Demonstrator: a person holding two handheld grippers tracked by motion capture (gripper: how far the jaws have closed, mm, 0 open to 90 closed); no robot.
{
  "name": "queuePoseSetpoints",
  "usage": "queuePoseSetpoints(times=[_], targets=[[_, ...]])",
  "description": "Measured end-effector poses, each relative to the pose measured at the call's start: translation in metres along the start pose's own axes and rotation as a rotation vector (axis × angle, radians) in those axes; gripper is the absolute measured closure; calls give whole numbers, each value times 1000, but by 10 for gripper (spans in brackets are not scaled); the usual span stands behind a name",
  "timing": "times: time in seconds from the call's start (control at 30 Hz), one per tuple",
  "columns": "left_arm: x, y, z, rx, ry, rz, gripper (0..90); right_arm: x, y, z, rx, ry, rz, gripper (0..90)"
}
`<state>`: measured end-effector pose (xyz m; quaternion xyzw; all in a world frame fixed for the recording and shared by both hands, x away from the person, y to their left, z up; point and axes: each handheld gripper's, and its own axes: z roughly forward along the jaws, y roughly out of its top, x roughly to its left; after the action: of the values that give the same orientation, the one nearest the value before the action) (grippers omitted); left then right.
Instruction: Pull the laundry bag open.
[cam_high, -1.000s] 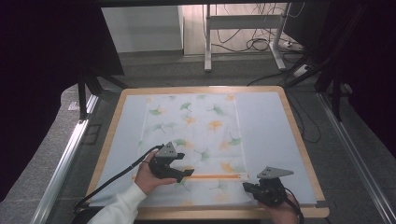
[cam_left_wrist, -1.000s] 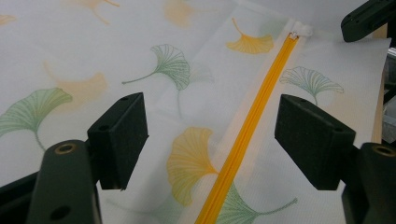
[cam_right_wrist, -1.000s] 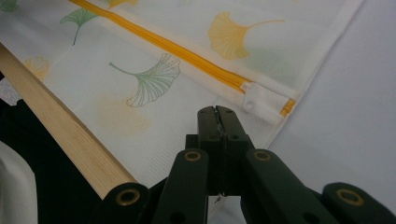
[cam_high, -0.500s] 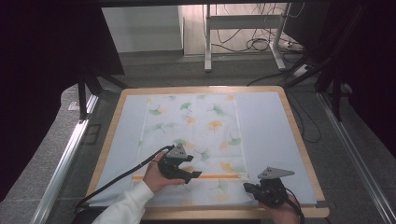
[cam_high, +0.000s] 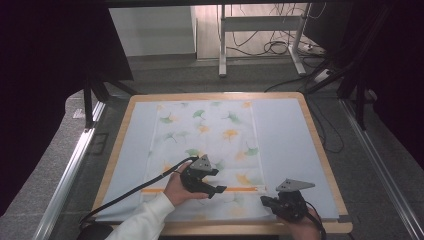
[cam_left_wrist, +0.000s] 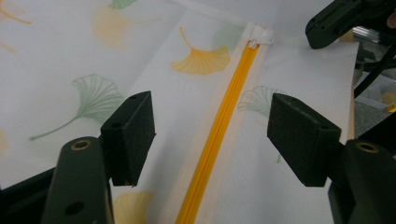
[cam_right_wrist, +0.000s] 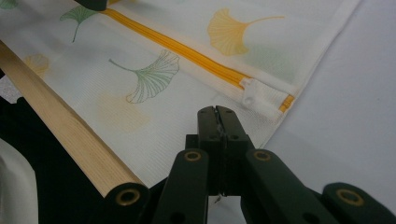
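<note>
I am working on the white mesh laundry bag printed with green and orange ginkgo leaves (cam_high: 205, 145), which lies flat on the pale blue mat of the wood-framed table (cam_high: 290, 145), its orange zipper (cam_high: 200, 190) running across the end nearest me. My right gripper (cam_right_wrist: 217, 112) has its jaws pressed together on the bag's near right corner, just below the white fabric tab (cam_right_wrist: 254, 95) that caps the zipper's end; I judge this to be my anchor, so it should hold firm and flat and not lift the cloth. My left gripper (cam_left_wrist: 210, 135) hangs over the zipper with its jaws spread, one pad on each side of the orange line and nothing pinched between them; they have just been closing a little, with only the zipper tape lying under the gap. To do this step well I judge that I should keep the jaws centred on the zipper, come down low enough to catch the small pull and not the mesh, close only once the pull sits between the pads, then draw straight along the line while the right side resists. The left gripper view shows the zipper running away to its white end (cam_left_wrist: 261, 35), where the other gripper's dark jaw sits just beside it, but I cannot make out a slider there. The high view gives what the close ones lack: the whole bag, squarely laid out, and my two hands well apart along the zipper.
</note>
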<state>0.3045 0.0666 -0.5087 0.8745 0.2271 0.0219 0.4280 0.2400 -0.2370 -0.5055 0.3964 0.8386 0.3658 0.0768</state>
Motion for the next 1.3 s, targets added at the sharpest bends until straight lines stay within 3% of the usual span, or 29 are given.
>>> queuePoseSetpoints(times=[0.43,0.7,0.8,1.0,1.3], targets=[[-17,20,32,36,-31,58,327,0,-5,-2,1,-3,11,887],[-33,38,50,55,-49,133,332,0,-5,-2,5,3,2,887],[-34,42,55,50,-61,130,336,0,-5,-3,2,5,3,887],[-27,41,63,36,-65,79,341,0,-5,-2,7,7,1,887],[-24,42,65,31,-63,73,352,-1,-5,0,15,8,0,887]])
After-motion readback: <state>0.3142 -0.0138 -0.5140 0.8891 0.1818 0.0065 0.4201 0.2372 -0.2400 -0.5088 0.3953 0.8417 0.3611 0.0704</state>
